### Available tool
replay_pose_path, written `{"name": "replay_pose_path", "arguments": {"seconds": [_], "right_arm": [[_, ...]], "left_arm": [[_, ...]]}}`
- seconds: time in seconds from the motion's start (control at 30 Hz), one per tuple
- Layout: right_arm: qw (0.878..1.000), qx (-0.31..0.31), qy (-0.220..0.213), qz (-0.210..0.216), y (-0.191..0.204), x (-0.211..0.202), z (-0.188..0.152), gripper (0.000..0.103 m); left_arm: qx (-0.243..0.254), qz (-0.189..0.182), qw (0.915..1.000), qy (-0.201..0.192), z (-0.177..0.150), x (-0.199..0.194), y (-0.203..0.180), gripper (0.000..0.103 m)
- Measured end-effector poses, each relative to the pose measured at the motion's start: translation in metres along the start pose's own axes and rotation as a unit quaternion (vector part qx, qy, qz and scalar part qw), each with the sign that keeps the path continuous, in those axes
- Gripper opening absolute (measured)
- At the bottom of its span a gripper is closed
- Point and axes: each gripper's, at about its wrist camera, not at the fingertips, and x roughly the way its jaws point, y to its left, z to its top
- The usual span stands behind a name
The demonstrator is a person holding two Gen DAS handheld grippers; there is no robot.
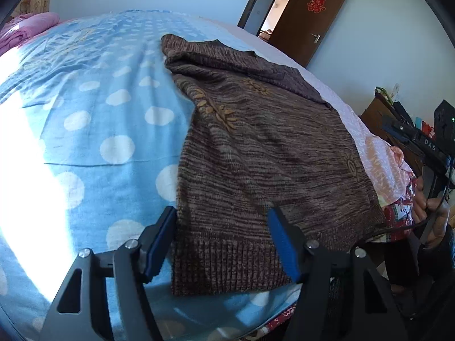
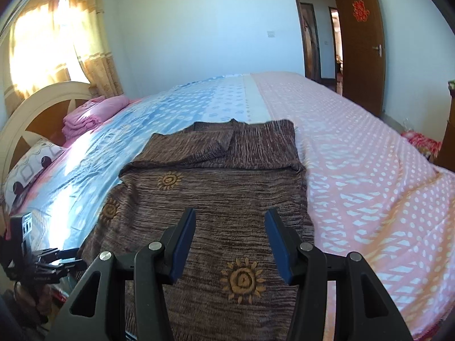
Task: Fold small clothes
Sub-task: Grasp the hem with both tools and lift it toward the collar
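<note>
Left wrist view: hovering over the near hem of a brown knit sweater [image 1: 264, 147], with the left gripper [image 1: 221, 241] spread wide and grasping nothing, blue pads [image 1: 159, 244] flanking the ribbed band without pinching it. Lying flat on the bed [image 1: 93, 130], stretching from the near edge toward the far side, with sleeves folded in across the far part and orange sun motifs dotting the knit. Resting mostly on the blue polka-dot sheet [image 1: 119, 99], right edge reaching onto the pink part. Showing at far right the right gripper [image 1: 398, 130], held in a hand [image 1: 429, 207], off the bed's right edge.

Right wrist view: hanging above the sweater [image 2: 216, 199] near its close end, the right gripper [image 2: 230, 244] likewise released, fingers well apart, nothing between them. Spreading to the right, a pink patterned sheet [image 2: 369, 184]; sitting far left by the headboard [image 2: 37, 108], a folded pink pile [image 2: 91, 113]. Standing open at far right, a brown door [image 2: 361, 42].
</note>
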Motion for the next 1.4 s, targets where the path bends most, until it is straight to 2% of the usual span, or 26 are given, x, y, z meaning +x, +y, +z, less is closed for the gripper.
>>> {"name": "replay_pose_path", "arguments": {"seconds": [0.17, 0.23, 0.3, 0.37, 0.43, 0.5, 0.63, 0.7, 0.77, 0.87, 0.9, 0.97, 1.03, 1.07, 1.1, 1.13, 1.17, 1.27, 1.4], "right_arm": [[0.998, 0.012, -0.052, 0.035, -0.021, -0.075, 0.021, 0.053], [0.998, 0.002, -0.048, 0.037, -0.029, -0.101, 0.024, 0.061], [0.999, -0.013, -0.034, 0.014, -0.035, -0.122, 0.018, 0.07], [0.999, -0.024, -0.001, -0.024, -0.039, -0.126, 0.003, 0.07], [0.998, -0.033, 0.037, -0.035, -0.039, -0.12, -0.02, 0.07], [0.995, -0.044, 0.085, -0.034, -0.033, -0.1, -0.047, 0.07], [0.983, -0.059, 0.172, -0.039, -0.014, -0.046, -0.086, 0.07], [0.978, -0.066, 0.195, -0.045, -0.009, -0.029, -0.098, 0.069], [0.971, -0.088, 0.207, -0.086, -0.005, -0.015, -0.108, 0.069], [0.964, -0.075, 0.236, -0.095, -0.015, 0.007, -0.117, 0.069], [0.962, -0.073, 0.242, -0.098, -0.017, 0.013, -0.119, 0.064], [0.959, -0.098, 0.243, -0.11, -0.013, 0.021, -0.121, 0.06], [0.954, -0.117, 0.25, -0.117, -0.009, 0.025, -0.124, 0.047], [0.952, -0.125, 0.251, -0.121, -0.009, 0.025, -0.125, 0.035], [0.951, -0.13, 0.25, -0.123, -0.01, 0.025, -0.125, 0.014], [0.953, -0.121, 0.254, -0.111, -0.013, 0.024, -0.125, 0.008], [0.956, -0.095, 0.262, -0.087, -0.019, 0.024, -0.125, 0.008], [0.964, -0.061, 0.251, -0.061, -0.026, 0.012, -0.116, 0.008], [0.978, -0.038, 0.205, -0.009, -0.028, -0.027, -0.088, 0.008]], "left_arm": [[-0.036, -0.025, 0.999, -0.014, -0.008, -0.003, 0.012, 0.068], [-0.047, -0.031, 0.9983, -0.02, -0.009, -0.003, 0.013, 0.067], [-0.047, -0.026, 0.9983, -0.021, -0.01, -0.002, 0.011, 0.06], [-0.041, -0.016, 0.9988, -0.024, -0.012, -0.002, 0.009, 0.053], [-0.041, -0.022, 0.9987, -0.024, -0.015, -0.002, 0.008, 0.038], [-0.042, -0.019, 0.9987, -0.023, -0.019, 0.0, 0.008, 0.031], [-0.039, -0.018, 0.999, -0.015, -0.021, -0.001, 0.004, 0.031], [-0.044, -0.016, 0.9988, -0.013, -0.022, -0.001, 0.004, 0.036], [-0.056, -0.021, 0.9981, -0.014, -0.022, -0.001, 0.006, 0.036], [-0.063, -0.022, 0.9976, -0.017, -0.023, 0.0, 0.007, 0.033], [-0.06, -0.018, 0.9979, -0.018, -0.023, 0.0, 0.005, 0.03], [-0.053, -0.007, 0.9984, -0.018, -0.024, -0.001, 0.004, 0.021], [-0.061, -0.013, 0.9979, -0.016, -0.025, -0.001, 0.006, 0.013], [-0.067, -0.02, 0.9974, -0.017, -0.025, -0.002, 0.007, 0.013], [-0.071, -0.024, 0.9971, -0.016, -0.025, -0.003, 0.008, 0.012], [-0.073, -0.026, 0.9969, -0.015, -0.025, -0.004, 0.008, 0.012], [-0.076, -0.026, 0.9966, -0.016, -0.026, -0.006, 0.007, 0.012], [-0.08, -0.038, 0.9955, -0.033, -0.025, -0.024, 0.004, 0.011], [-0.062, -0.04, 0.9952, -0.065, -0.02, -0.062, -0.003, 0.01]]}}
